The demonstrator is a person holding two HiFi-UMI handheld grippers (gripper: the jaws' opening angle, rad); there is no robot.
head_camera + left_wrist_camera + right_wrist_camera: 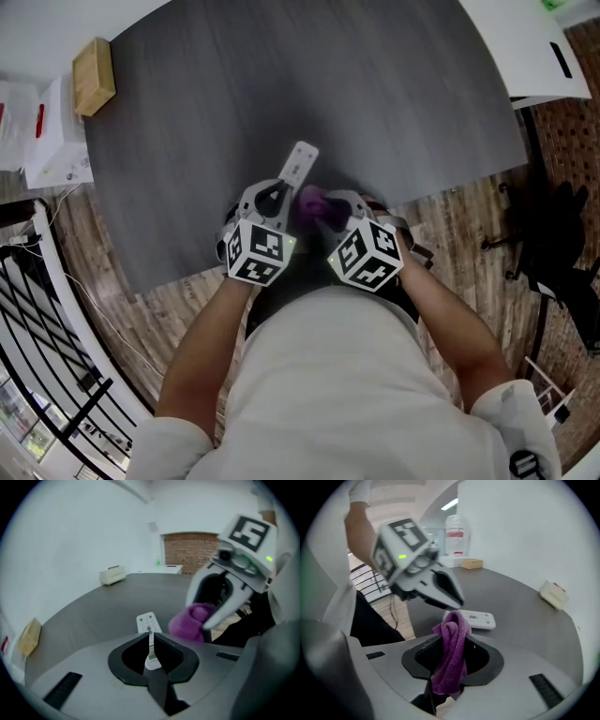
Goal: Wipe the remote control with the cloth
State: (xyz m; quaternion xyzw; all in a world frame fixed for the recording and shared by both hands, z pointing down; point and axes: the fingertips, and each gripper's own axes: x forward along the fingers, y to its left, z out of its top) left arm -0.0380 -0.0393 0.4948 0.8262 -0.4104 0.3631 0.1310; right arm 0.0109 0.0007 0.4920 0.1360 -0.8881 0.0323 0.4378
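White remote control (148,622), clamped in left gripper (150,645), juts beside the cloth (190,620).

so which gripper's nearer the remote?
Left. The left gripper is shut on the near end of the remote. The right gripper is shut on the cloth, just beside the remote's right side.

Soft, even indoor light fills every view; the grey table (187,112) shows only faint, diffuse shadows. Both gripper views are fisheye, bent and vignetted black at the corners. A ceiling light strip (449,504) glows overhead. The purple cloth (187,623) looks slightly blurred.
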